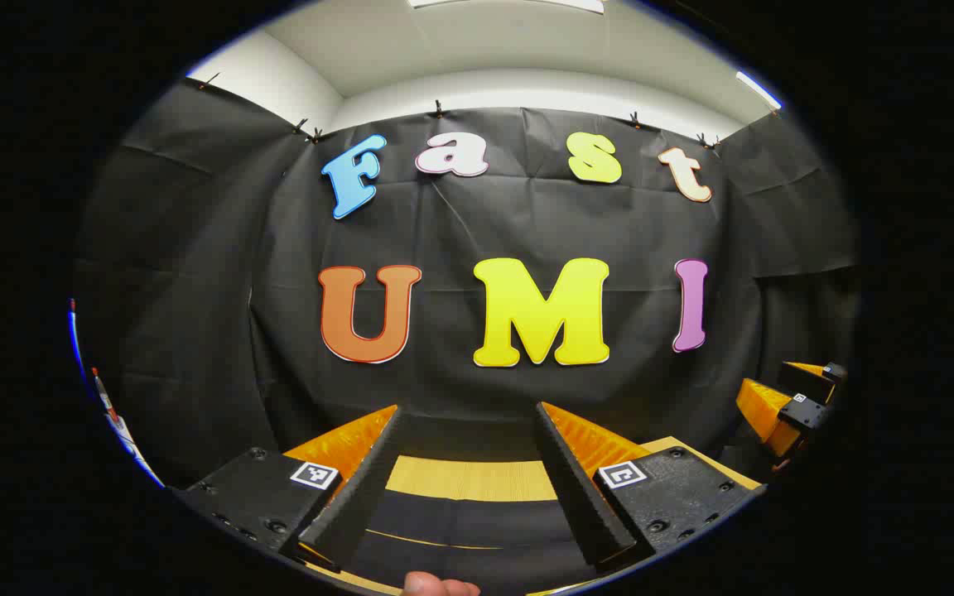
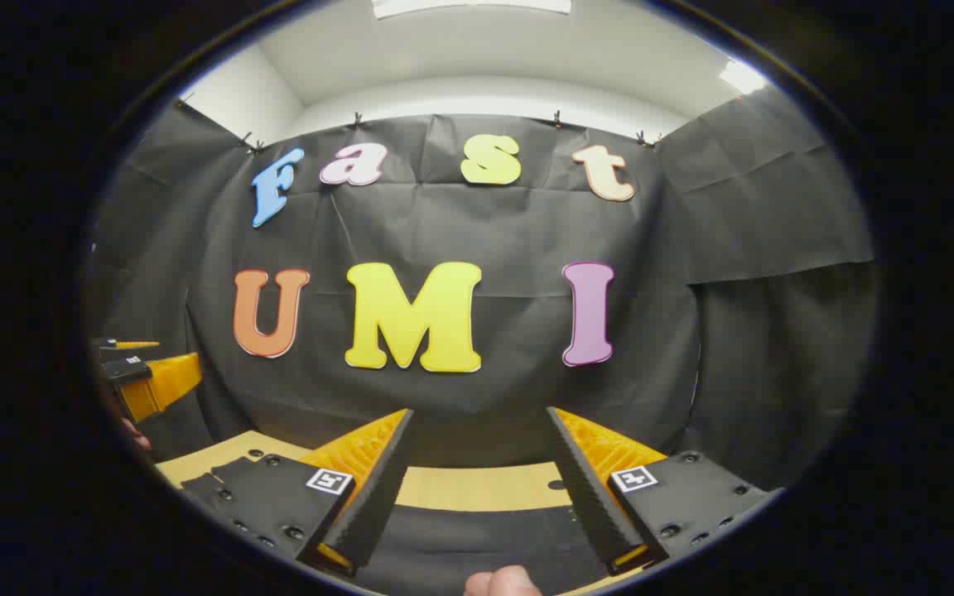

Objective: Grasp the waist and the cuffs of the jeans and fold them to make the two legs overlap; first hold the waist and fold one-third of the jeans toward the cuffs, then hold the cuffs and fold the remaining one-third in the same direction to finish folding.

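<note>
My left gripper [image 1: 469, 410] is open and held level above the table, facing the booth's back wall, with nothing between its fingers. Below it a dark fabric [image 1: 460, 526] with a faint seam, apparently the jeans, lies flat on the wooden table [image 1: 469, 480]. My right gripper [image 2: 479, 410] is also open and holds nothing, over the same dark fabric [image 2: 477, 538]. The two grippers are side by side at about the same height: the right gripper [image 1: 783, 406] shows at the far right of the left gripper view, and the left gripper [image 2: 146, 377] at the far left of the right gripper view.
A strip of bare wooden table [image 2: 477, 488] lies between the fabric and the black cloth wall [image 2: 485, 223], which closes the booth at the back and sides. A fingertip [image 1: 440, 586] of the holding hand shows at the bottom edge, and another fingertip [image 2: 502, 582] likewise.
</note>
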Demonstrator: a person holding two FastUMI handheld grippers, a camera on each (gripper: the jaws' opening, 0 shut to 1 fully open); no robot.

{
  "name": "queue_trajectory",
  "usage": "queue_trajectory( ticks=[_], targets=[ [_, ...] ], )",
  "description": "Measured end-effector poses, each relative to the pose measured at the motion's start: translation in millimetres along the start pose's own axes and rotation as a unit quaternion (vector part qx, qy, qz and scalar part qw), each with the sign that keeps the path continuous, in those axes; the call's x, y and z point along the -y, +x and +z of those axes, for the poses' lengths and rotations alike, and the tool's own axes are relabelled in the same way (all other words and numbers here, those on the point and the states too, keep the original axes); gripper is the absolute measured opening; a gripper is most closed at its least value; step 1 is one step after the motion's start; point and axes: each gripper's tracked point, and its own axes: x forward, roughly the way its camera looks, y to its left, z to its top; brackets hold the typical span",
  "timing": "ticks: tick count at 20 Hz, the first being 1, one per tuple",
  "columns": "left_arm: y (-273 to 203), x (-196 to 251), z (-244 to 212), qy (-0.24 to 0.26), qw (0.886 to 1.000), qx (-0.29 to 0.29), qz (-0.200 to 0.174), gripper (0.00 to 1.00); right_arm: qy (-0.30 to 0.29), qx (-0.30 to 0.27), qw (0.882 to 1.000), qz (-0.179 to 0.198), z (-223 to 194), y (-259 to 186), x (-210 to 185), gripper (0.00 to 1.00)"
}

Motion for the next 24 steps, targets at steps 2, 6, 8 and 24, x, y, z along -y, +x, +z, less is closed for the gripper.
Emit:
queue_trajectory(
  ticks=[2, 6, 8, 24],
  targets=[
    [0, 2, 2, -0.002, 1.000, 0.004, -0.001, 0.98, 0.000, 0.004, 1.000, -0.001, 2, 0, 2, 0.94],
    [1, 7, -1, -0.003, 1.000, 0.000, -0.004, 0.98, 0.002, 0.004, 1.000, -0.004, 0, -3, 9, 0.93],
    [3, 8, -2, -0.001, 1.000, -0.002, -0.005, 0.98, 0.006, 0.001, 1.000, -0.010, -1, -4, 17, 0.97],
    [9, 13, -12, -0.001, 1.000, -0.018, 0.003, 0.98, 0.007, -0.016, 1.000, -0.013, -18, 4, 58, 0.97]
  ],
)
